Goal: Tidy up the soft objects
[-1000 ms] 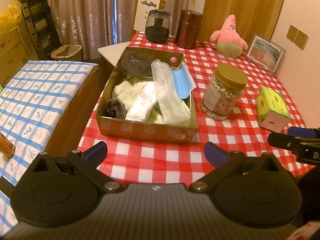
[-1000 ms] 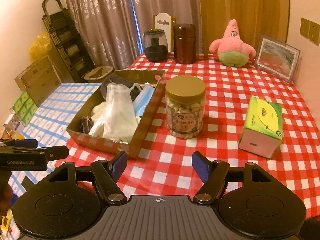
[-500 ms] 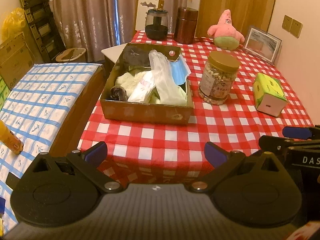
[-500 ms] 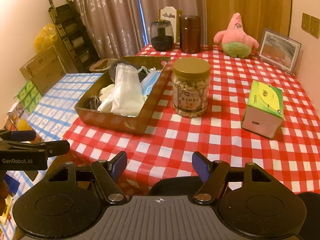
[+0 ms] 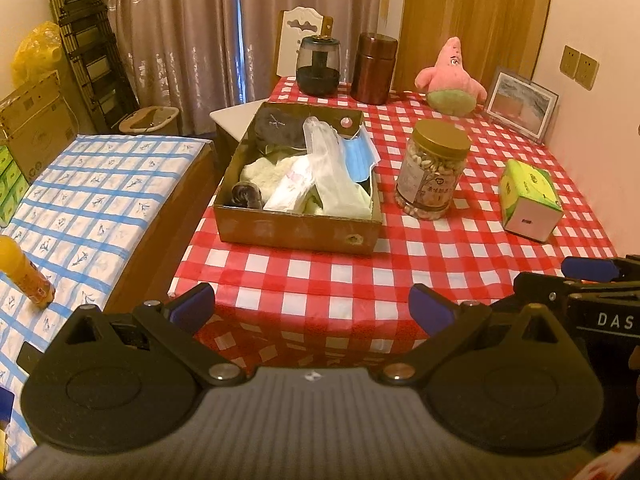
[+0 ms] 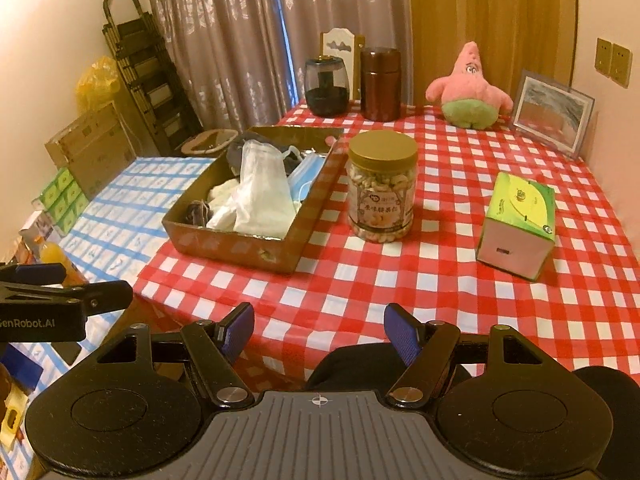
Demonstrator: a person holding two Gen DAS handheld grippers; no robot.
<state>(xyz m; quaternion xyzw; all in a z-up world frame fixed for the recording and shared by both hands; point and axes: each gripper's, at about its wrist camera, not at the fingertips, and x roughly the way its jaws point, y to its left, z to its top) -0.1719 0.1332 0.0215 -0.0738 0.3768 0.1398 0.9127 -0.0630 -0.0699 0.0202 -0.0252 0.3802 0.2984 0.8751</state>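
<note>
A brown cardboard box (image 5: 296, 232) (image 6: 236, 246) sits on the red checked table at its left side. It holds soft things: a white plastic bag (image 5: 332, 172) (image 6: 262, 196), a blue face mask (image 5: 358, 156), a dark cloth (image 5: 278, 128), a cream fluffy cloth (image 5: 260, 174) and a dark furry ball (image 5: 246, 196). A pink star plush (image 5: 450, 76) (image 6: 468, 88) sits at the table's far end. My left gripper (image 5: 312, 310) and right gripper (image 6: 318, 332) are both open and empty, held off the table's near edge.
A jar of nuts (image 5: 434, 168) (image 6: 382, 190) stands right of the box. A green tissue box (image 5: 530, 200) (image 6: 518, 224) lies further right. Two dark canisters (image 5: 374, 68) and a picture frame (image 5: 520, 104) stand at the back. A low blue checked table (image 5: 80, 200) with an orange bottle (image 5: 22, 272) is left.
Both grippers have drawn back from the table toward its near edge. The box and jar look farther away. Both stay open and empty.
</note>
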